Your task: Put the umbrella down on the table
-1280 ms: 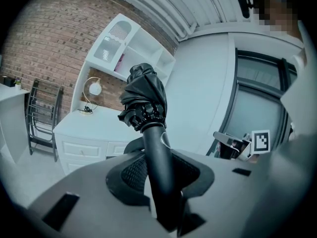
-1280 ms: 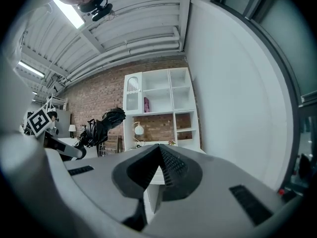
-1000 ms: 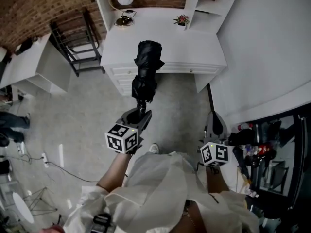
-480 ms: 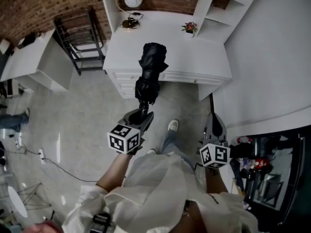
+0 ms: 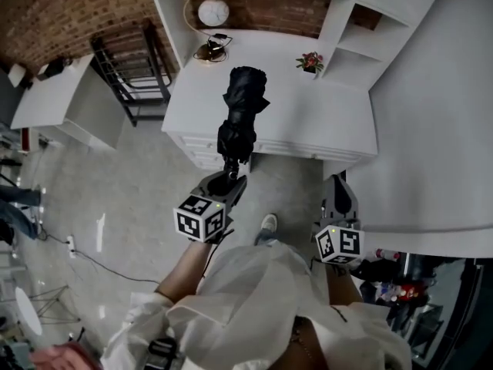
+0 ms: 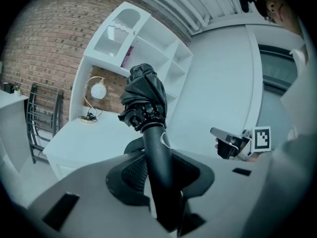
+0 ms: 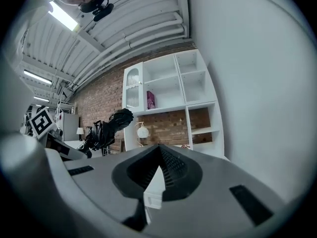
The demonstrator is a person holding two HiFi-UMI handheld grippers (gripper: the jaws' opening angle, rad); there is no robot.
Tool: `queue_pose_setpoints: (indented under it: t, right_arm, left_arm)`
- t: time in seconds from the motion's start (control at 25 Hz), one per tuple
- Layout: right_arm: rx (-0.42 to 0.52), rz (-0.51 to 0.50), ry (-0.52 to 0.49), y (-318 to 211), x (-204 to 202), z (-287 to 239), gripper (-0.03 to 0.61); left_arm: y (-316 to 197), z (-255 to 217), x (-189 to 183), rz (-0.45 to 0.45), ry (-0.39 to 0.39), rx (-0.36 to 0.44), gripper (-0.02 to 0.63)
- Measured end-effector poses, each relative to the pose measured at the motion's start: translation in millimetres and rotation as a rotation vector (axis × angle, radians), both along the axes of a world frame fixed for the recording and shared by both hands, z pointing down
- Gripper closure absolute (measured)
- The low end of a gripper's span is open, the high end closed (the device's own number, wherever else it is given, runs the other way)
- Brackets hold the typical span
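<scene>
A folded black umbrella [image 5: 241, 114] stands out from my left gripper [image 5: 226, 182], which is shut on its black handle [image 6: 157, 157]. Its bundled canopy [image 6: 143, 100] reaches out over the near part of the white table [image 5: 308, 122], above the surface. In the right gripper view the umbrella [image 7: 106, 128] shows at the left. My right gripper [image 5: 337, 199] is off to the right, near the table's right corner, and it is shut with nothing in it [image 7: 159, 155].
On the table's far side stand a round lamp [image 5: 212, 12] and a small flower pot [image 5: 310, 60]. White shelving [image 5: 370, 21] rises behind it and a white wall runs along the right. A black metal rack [image 5: 127, 68] and another white table [image 5: 54, 99] stand to the left.
Both grippers and the umbrella have moved forward toward the white table, and the canopy now reaches further over its top. The left grip on the handle is unchanged.
</scene>
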State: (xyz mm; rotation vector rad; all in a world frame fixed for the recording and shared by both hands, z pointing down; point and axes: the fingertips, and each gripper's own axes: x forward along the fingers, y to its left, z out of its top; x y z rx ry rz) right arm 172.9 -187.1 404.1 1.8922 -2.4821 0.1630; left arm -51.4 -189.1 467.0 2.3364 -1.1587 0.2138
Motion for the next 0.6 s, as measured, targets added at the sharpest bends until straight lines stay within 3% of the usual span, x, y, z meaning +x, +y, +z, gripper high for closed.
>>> queue_pose_setpoints:
  t: [0.6]
  right_arm:
    - [-0.042,-0.117,-0.043,-141.9,62.2,28.8,0.56]
  left_arm:
    - [-120.9,13.3,64.3,-0.114,-0.03,-0.043,0.479]
